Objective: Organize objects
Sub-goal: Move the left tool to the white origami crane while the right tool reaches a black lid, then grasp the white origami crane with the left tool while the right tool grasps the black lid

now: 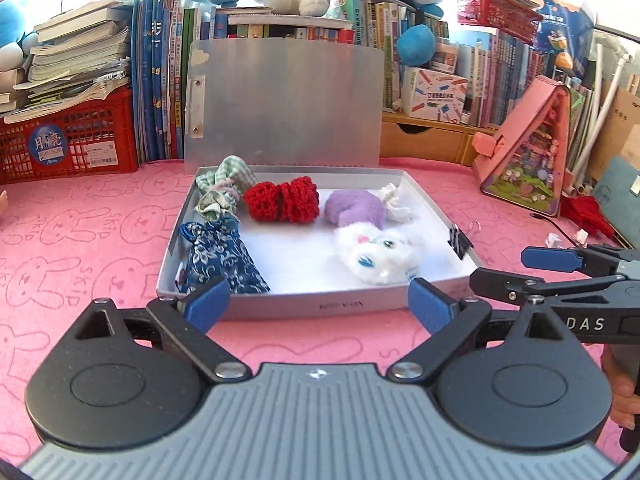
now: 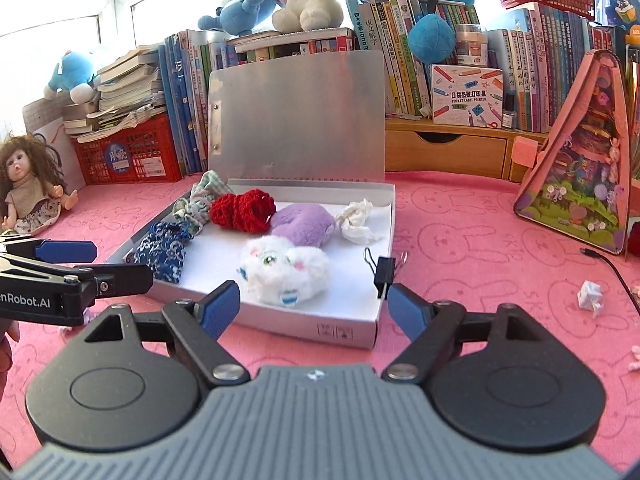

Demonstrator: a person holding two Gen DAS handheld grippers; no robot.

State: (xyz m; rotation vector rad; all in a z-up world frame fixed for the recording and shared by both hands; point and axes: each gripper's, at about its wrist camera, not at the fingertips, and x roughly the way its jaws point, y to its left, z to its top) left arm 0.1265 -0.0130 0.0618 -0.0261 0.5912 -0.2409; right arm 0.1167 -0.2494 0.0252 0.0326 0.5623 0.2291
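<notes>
An open grey box (image 1: 320, 307) (image 2: 312, 326) with its lid up sits on the pink cloth. Inside lie a blue patterned pouch (image 1: 222, 258) (image 2: 162, 252), a green checked pouch (image 1: 222, 192) (image 2: 196, 204), a red knitted piece (image 1: 282, 200) (image 2: 242, 210), a purple plush (image 1: 352, 208) (image 2: 304, 220), a white plush cat (image 1: 376, 254) (image 2: 286, 270) and a white crumpled tissue (image 1: 394, 202) (image 2: 358, 222). A black binder clip (image 1: 460, 242) (image 2: 382, 272) sits on the box's right wall. My left gripper (image 1: 320, 304) is open and empty before the box's near wall. My right gripper (image 2: 314, 306) is open and empty at the near right corner.
Books, red crates (image 1: 72, 144) (image 2: 128, 154) and plush toys line the back. A pink toy house (image 1: 528, 152) (image 2: 580, 164) stands at the right. A doll (image 2: 30, 188) sits at the left. A crumpled paper (image 2: 590, 296) and a black cable (image 2: 612, 264) lie on the cloth at the right.
</notes>
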